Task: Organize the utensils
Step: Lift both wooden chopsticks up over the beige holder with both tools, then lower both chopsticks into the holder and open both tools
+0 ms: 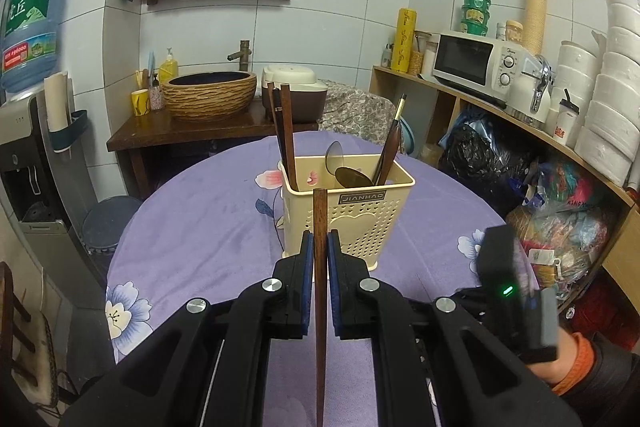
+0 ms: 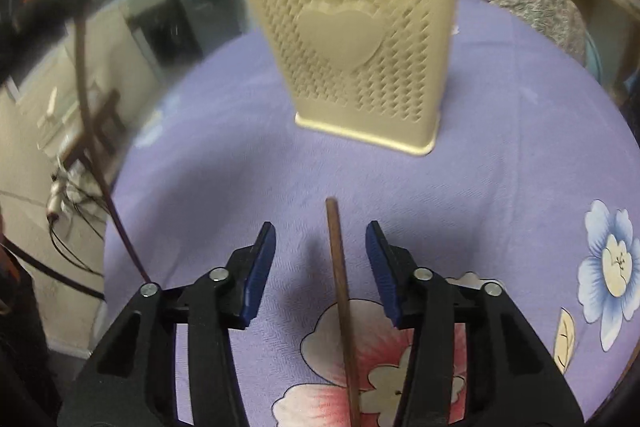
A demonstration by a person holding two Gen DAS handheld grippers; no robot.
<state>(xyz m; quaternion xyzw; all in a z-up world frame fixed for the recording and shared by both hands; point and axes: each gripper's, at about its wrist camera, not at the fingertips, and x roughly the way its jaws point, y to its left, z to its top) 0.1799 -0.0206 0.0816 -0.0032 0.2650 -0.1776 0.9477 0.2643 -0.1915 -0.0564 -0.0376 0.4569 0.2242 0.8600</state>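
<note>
In the left wrist view, my left gripper (image 1: 320,243) is shut on a dark wooden chopstick (image 1: 320,291), held upright just in front of the cream perforated utensil holder (image 1: 360,223). The holder contains two chopsticks (image 1: 286,131), spoons (image 1: 352,177) and dark-handled utensils (image 1: 390,147). In the right wrist view, my right gripper (image 2: 320,227) is open low over the purple tablecloth (image 2: 500,147). A second wooden chopstick (image 2: 342,291) lies between its blue pads (image 2: 260,267), touching neither. The holder (image 2: 352,39) stands ahead of it, blurred.
A round table with a floral purple cloth (image 1: 200,227). Behind it are a wooden stand with a basin (image 1: 210,95) and a rice cooker (image 1: 294,87). Shelves at the right hold a microwave (image 1: 476,63) and stacked bowls (image 1: 616,87). A water dispenser (image 1: 28,147) stands at the left.
</note>
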